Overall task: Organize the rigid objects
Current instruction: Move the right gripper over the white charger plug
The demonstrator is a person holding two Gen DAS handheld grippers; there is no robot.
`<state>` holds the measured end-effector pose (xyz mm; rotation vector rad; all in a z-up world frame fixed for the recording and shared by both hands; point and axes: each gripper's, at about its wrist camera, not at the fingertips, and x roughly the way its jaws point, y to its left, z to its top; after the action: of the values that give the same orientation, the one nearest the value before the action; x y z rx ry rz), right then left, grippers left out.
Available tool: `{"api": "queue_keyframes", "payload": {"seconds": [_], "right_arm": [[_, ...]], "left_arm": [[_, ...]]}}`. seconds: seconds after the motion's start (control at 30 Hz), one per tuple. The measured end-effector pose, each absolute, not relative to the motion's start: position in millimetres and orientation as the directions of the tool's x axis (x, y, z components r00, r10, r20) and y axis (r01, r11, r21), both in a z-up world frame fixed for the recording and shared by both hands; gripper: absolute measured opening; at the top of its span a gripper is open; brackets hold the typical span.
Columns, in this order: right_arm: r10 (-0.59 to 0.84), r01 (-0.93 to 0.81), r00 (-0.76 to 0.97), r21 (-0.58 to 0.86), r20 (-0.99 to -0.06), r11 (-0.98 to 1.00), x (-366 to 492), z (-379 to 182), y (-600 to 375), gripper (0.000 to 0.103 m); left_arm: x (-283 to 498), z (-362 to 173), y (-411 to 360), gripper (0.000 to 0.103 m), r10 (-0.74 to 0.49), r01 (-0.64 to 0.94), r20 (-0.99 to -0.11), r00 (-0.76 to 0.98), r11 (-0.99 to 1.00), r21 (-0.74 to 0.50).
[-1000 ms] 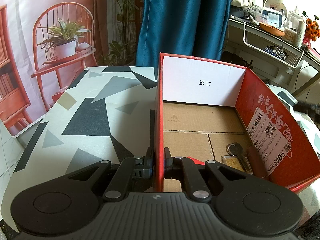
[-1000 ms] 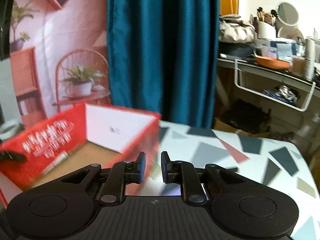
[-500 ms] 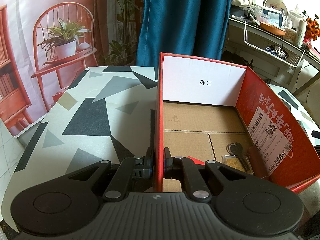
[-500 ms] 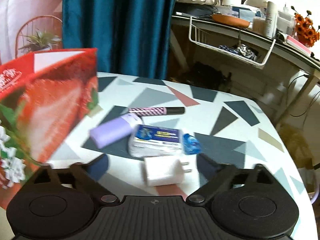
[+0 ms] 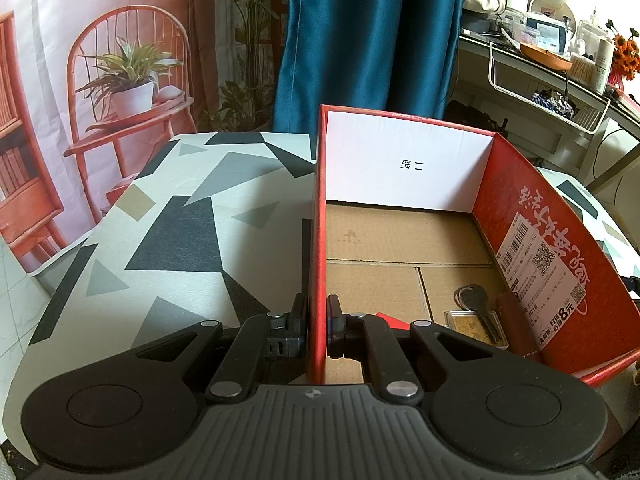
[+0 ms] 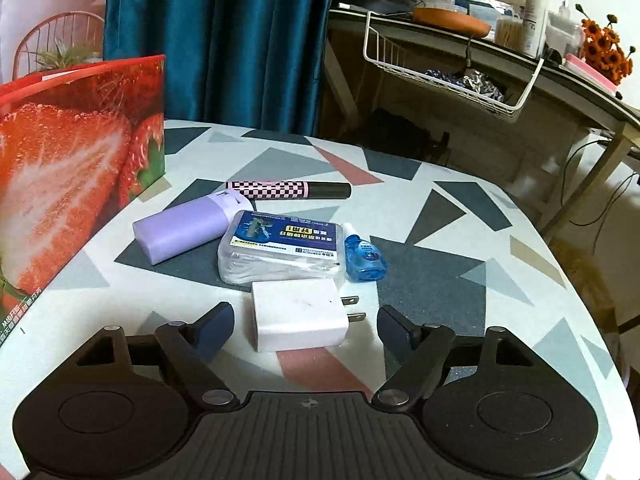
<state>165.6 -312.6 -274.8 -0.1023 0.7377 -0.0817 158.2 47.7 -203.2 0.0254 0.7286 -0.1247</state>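
Observation:
My left gripper (image 5: 316,320) is shut on the near left wall of the red cardboard box (image 5: 552,216). On the box floor lie a key (image 5: 478,308), a small gold-filled case (image 5: 468,326) and a brown thing (image 5: 512,320). My right gripper (image 6: 306,326) hangs low over the table, its jaws closing around a white plug charger (image 6: 298,314) that lies between them with gaps on both sides. Behind the charger lie a clear packet with a blue label (image 6: 280,252), a small blue bottle (image 6: 366,256), a lilac case (image 6: 188,228) and a checkered pink pen (image 6: 288,190).
The box's strawberry-printed outer wall (image 6: 72,172) rises at the left of the right wrist view. The table (image 6: 460,280) has a triangle-patterned cloth and its edge curves away on the right. Blue curtain (image 6: 224,40), a cluttered shelf (image 6: 500,52) and a wire basket (image 6: 452,76) stand behind.
My right gripper swung from the box down to the loose items, opened wide, then narrowed around the white charger. The left gripper has stayed clamped on the box wall.

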Motion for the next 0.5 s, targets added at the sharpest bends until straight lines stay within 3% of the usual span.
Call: {"api": "queue_keyframes", "payload": {"seconds": [0.23, 0.37, 0.5], "right_arm": [[-0.116, 0.019, 0.750, -0.155, -0.651, 0.988, 162.3, -274.9, -304.8, 0.065], [-0.095, 0.021, 0.746, -0.118, -0.659, 0.993, 163.1, -274.8, -310.2, 0.065], [-0.069, 0.012, 0.746, -0.090, -0.662, 0.996, 162.5, -274.7, -313.1, 0.058]], "left_arm": [[157.6, -203.4, 45.7, 0.010, -0.100, 0.122, -0.665, 0.740, 0.992, -0.014], [157.6, -203.5, 45.7, 0.010, -0.100, 0.121, -0.665, 0.740, 0.993, -0.015], [157.7, -203.8, 45.6, 0.010, -0.099, 0.121, -0.667, 0.739, 0.993, -0.013]]}}
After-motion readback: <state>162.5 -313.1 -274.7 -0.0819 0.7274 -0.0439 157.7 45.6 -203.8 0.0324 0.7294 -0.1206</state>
